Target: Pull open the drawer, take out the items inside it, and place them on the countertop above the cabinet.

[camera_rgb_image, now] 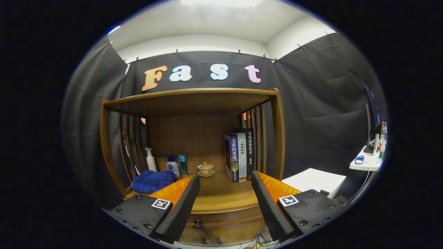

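Gripper point(225, 204) hovered before a brown wooden cabinet's closed drawer point(221, 216), fingers spread apart and empty.
The drawer's small dark knob point(198, 224) sat low between the fingers; beyond them, the wooden counter point(221, 193) carried a crumpled blue cloth point(152, 180), a tan lidded teacup point(206, 169) and upright books point(239, 154).

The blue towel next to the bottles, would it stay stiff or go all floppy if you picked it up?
Probably floppy: the blue towel lies in a soft, rumpled heap beside the bottles. It likely won't roll or break. The open gripper isn't touching it.
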